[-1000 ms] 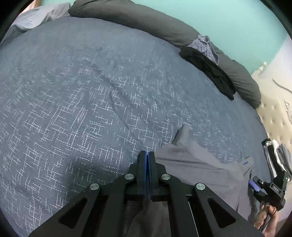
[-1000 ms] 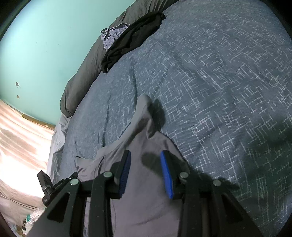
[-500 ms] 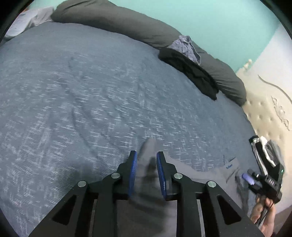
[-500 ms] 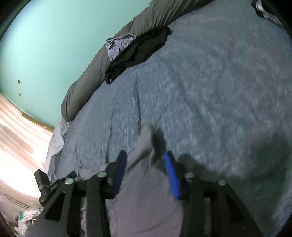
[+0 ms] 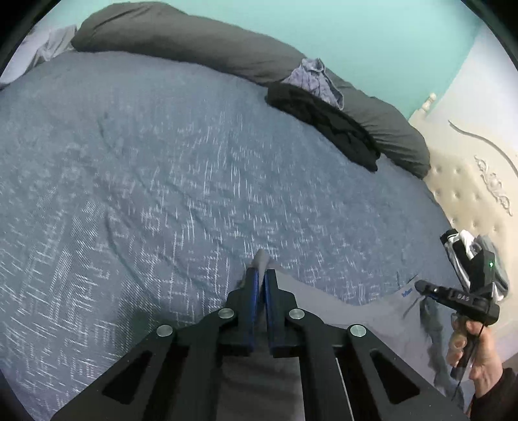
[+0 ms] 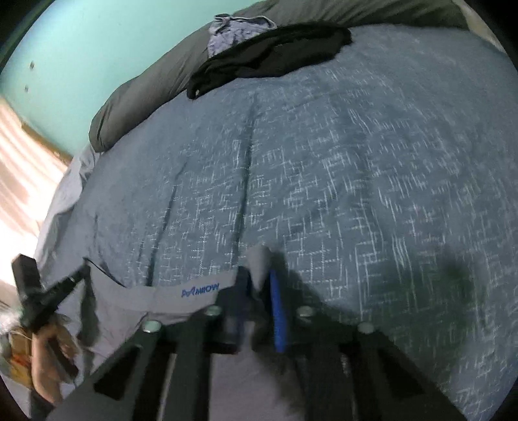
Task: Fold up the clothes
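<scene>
A blue-grey patterned bedspread [image 5: 162,168] is covering the bed, with a long dark grey bolster [image 5: 200,42] lying along the teal wall [image 5: 372,29]. A cream tufted headboard [image 5: 469,191] is showing off to the side.

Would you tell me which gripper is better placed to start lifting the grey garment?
Left, probably. The left gripper is shut tight on a garment corner; the right gripper shows a wider gap around its corner, and that view is blurred.

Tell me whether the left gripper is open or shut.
Shut. The left gripper has its blue pads pinched on a corner of the grey garment, whose tip pokes out beyond the fingertips.
</scene>
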A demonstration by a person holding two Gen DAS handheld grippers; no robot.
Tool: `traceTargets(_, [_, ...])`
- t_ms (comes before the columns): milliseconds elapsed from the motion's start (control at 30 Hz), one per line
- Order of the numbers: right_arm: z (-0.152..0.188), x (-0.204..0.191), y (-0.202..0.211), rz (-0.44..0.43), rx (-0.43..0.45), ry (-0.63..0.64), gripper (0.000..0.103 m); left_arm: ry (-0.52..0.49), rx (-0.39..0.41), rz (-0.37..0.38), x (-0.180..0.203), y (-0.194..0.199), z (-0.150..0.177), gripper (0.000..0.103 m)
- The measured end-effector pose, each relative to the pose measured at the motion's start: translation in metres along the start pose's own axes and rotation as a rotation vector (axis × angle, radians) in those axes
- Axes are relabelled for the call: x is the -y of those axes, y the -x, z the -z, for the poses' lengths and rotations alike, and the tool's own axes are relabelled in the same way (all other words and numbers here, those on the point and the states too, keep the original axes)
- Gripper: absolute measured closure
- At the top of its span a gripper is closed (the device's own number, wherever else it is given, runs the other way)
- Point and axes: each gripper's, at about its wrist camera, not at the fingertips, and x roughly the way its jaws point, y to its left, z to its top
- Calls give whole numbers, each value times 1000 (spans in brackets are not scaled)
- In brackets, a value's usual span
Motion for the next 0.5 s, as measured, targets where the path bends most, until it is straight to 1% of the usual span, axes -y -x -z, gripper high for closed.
traceTargets(67, [-2,-2,4,-15,25,10,99,-2,22,-5,-1,6,-1,99])
traceTargets(167, [-8,-6,10,-25,66,37,101,-18,39,-25,2,11,-5,99])
traceTargets(300, [-19,-8,10,-16,100,62,101,-40,55,-44,5,13,-11,99])
traceTargets(400, [-22,-5,9,-13,103,52,101,-41,56,-50,4,12,-15,99])
traceTargets(500, [-25,-7,1,-7,85,47,101,-31,35,-55,-1,6,-15,99])
